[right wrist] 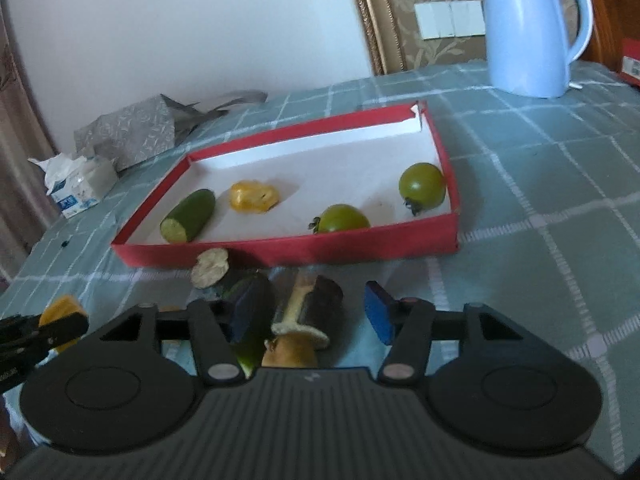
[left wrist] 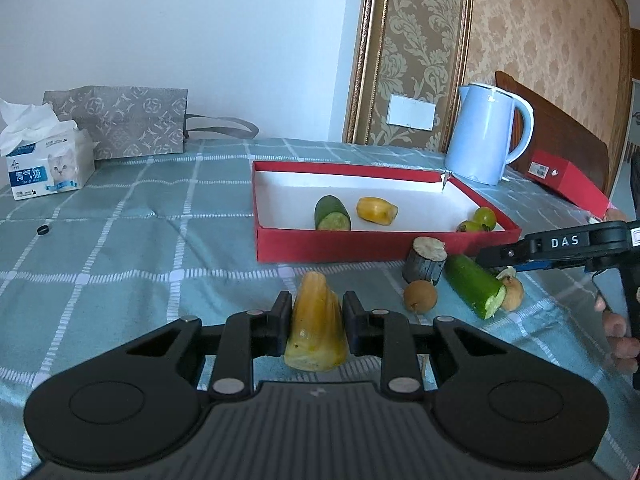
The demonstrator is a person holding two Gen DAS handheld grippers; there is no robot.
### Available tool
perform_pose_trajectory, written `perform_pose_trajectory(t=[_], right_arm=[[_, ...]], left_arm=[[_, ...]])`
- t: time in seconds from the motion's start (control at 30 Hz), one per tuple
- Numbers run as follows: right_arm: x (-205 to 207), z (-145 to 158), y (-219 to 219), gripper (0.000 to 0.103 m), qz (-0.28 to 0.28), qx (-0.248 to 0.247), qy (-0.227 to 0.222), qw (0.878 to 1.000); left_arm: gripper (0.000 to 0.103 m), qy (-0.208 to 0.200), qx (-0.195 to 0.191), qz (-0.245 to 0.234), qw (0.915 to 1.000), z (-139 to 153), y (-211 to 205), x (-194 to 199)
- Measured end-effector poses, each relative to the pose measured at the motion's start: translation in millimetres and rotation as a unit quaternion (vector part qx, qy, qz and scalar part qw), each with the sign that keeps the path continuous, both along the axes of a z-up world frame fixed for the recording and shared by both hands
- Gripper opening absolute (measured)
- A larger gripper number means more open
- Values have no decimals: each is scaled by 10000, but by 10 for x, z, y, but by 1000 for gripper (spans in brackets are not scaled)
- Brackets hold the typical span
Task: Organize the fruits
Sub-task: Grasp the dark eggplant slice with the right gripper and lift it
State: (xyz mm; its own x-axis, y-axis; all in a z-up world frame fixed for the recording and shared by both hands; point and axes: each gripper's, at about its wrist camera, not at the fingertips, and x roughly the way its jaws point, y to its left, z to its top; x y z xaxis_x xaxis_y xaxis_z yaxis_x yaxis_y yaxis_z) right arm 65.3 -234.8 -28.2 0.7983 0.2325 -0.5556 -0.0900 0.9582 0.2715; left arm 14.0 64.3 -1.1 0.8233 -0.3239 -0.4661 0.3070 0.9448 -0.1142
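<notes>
left claw (left wrist: 316,322) clamping yellow fruit piece (left wrist: 316,328), near red tray (left wrist: 384,246) edge

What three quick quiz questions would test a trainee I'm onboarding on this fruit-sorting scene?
1. True or false: the left gripper is shut on the yellow fruit piece.
2. How many green tomatoes lie in the red box?
3. The blue kettle stands: A) inside the box B) behind the box C) on the tissue pack

Key: 1 true; 2 two; 3 B
</notes>
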Motion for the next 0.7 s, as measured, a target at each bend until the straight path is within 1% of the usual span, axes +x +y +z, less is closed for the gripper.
perform_pose_trajectory(t=[0.07,0.2,0.4,0.47,0.6,0.7], right_arm=[[11,-18,-10,34,35,10,-4,10000],[14,-42,-9,32,171,-35,9,9998],[-64,-33,-44,32,111,-21,-205,9997],[-101,8,-76,31,104,32,-346,9993],[-167,126,-112,31,-28,-178,-663,9976],[-142,208,-141,31,-67,-291,-799,9964]], left_arm=[[26,8,3,-3,10000,-4,0,1],[26,31,44,-25,10000,-11,-10,6],[26,51,43,-37,10000,-18,-9,14],[26,54,37,-56,10000,-19,-11,14],[26,51,44,-63,10000,-19,-17,10],[26,55,37,-70,10000,-19,-17,10]])
